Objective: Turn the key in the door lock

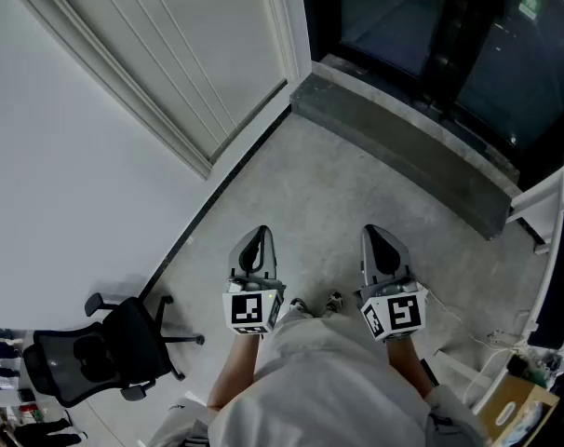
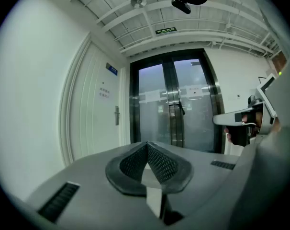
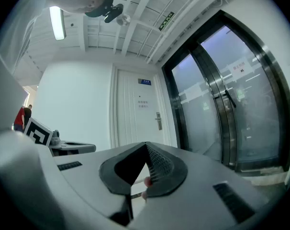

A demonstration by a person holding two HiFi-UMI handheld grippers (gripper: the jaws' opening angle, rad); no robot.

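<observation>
left gripper [image 2: 147, 144], right gripper [image 3: 146, 145]: jaws closed, holding nothing I can identify | door lock [image 3: 158, 120] well ahead of jaws, key not made out | I expect key light, stiff, slick; pinch its flat bow squarely

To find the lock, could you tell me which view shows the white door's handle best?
The right gripper view: the handle faces the camera nearly squarely. The left gripper view shows it at a slant. The head view shows the door, hardly any handle.
</observation>
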